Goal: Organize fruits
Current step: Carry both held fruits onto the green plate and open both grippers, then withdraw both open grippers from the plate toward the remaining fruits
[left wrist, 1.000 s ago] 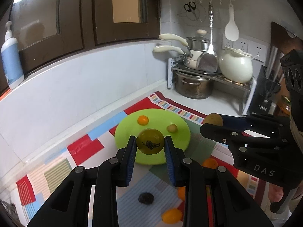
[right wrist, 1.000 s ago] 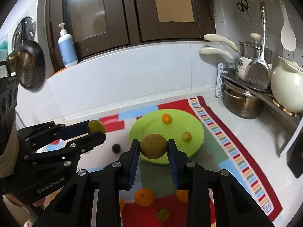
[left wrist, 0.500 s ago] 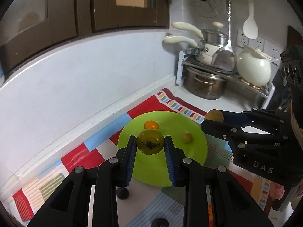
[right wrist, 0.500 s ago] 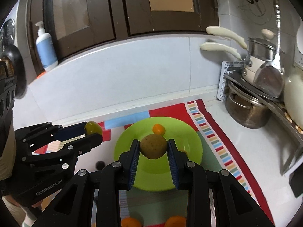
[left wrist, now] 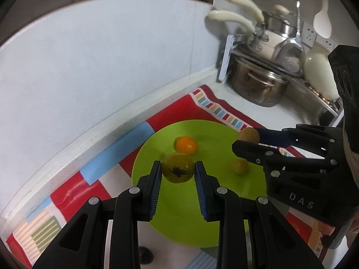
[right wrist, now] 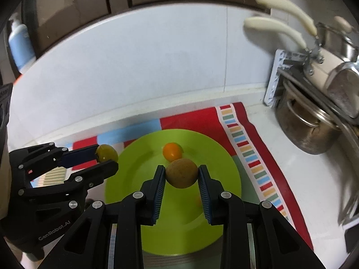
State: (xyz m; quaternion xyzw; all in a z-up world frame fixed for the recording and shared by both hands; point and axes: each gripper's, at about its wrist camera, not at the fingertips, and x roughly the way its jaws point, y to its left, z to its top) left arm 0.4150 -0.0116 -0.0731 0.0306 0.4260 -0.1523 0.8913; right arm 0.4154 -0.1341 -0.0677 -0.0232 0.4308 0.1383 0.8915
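Note:
My left gripper point(left wrist: 178, 171) is shut on a yellow-green tomato-like fruit point(left wrist: 178, 167) with a dark calyx, held over the near left part of the lime green plate point(left wrist: 179, 215). My right gripper point(right wrist: 181, 176) is shut on a round brown fruit point(right wrist: 181, 173) above the plate point(right wrist: 134, 192). On the plate lie a small orange fruit point(left wrist: 186, 144) and a small tan fruit point(left wrist: 240, 166). Each gripper shows in the other's view: the right gripper point(left wrist: 245, 139) at right, the left gripper point(right wrist: 106, 155) at left.
A colourful striped mat point(right wrist: 244, 143) lies under the plate. A steel pot point(left wrist: 258, 85) and a rack with pans stand at the back right, by the white wall. A small dark fruit point(left wrist: 145, 255) lies on the mat near the plate's front edge.
Both grippers have moved forward and down toward the plate, each still holding its fruit. The plate now looks larger and closer; the loose oranges in front have dropped out of view.

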